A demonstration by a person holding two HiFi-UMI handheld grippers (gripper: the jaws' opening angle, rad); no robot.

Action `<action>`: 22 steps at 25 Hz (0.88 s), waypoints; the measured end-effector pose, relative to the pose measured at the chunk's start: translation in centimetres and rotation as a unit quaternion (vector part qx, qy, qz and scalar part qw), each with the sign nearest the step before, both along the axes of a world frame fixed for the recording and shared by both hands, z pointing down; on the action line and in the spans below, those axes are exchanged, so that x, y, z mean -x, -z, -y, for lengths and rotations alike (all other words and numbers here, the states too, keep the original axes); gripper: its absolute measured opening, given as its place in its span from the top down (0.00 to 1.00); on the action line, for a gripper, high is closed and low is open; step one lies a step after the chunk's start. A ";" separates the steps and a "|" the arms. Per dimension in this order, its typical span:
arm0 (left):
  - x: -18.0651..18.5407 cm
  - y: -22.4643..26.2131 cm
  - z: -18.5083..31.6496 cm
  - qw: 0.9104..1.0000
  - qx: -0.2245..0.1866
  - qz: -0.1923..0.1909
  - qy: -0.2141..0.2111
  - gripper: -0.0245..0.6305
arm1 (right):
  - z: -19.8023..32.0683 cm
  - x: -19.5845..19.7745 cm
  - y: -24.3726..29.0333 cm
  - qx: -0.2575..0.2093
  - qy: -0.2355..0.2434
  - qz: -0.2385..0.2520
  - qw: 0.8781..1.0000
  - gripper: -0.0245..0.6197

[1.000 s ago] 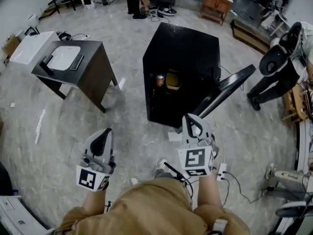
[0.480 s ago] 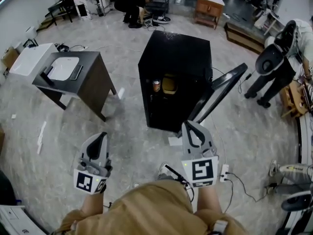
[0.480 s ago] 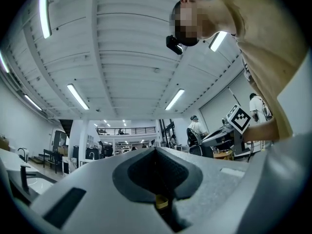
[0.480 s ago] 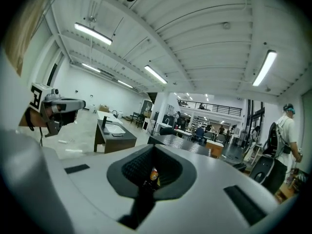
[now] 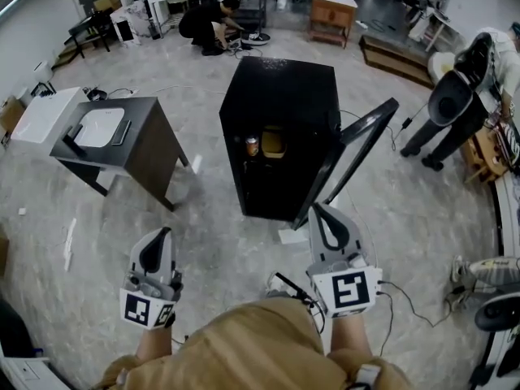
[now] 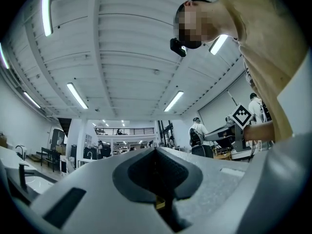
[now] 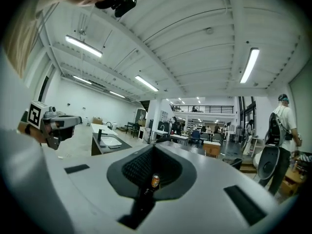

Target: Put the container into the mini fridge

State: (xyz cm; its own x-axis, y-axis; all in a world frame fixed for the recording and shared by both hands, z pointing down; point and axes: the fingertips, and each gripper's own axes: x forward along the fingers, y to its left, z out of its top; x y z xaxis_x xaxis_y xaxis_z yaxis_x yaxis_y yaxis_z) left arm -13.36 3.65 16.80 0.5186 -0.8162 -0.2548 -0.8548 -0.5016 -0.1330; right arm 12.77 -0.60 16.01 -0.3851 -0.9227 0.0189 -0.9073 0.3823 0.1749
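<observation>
Black fridge point(image 5: 280, 108) stands at our 12 o'clock, its door point(image 5: 351, 154) open toward 2 o'clock. We see the yellow container point(image 5: 274, 142) inside, just beside a can point(image 5: 252, 146). Our left gripper point(image 5: 159, 238) at 7 o'clock and right gripper point(image 5: 322, 216) at 5 o'clock keep their jaws together, both empty.

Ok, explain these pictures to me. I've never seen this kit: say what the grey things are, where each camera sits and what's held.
The grey things are two-jaw grippers that a person holds: left gripper and right gripper. The head view comes from a camera on the person's head. Each gripper view comes from a camera on that gripper, looking along its jaws. Both grippers are shut and hold nothing. On the floor stands a black fridge, door open, with a can and a yellowish container inside.
</observation>
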 end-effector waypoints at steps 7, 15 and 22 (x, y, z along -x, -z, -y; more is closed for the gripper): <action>1.1 -0.2 -0.7 1.000 0.005 -0.011 0.006 0.96 | -1.0 -0.2 1.6 -0.016 -0.005 0.028 0.999 0.96; 1.0 0.9 -0.7 1.000 -0.010 -0.013 0.002 0.96 | -1.4 -0.4 2.2 -0.024 -0.003 0.033 0.999 0.96; 1.3 1.1 -0.5 1.000 -0.011 -0.020 0.001 0.96 | -1.9 -0.3 2.2 -0.021 0.006 0.019 1.000 0.96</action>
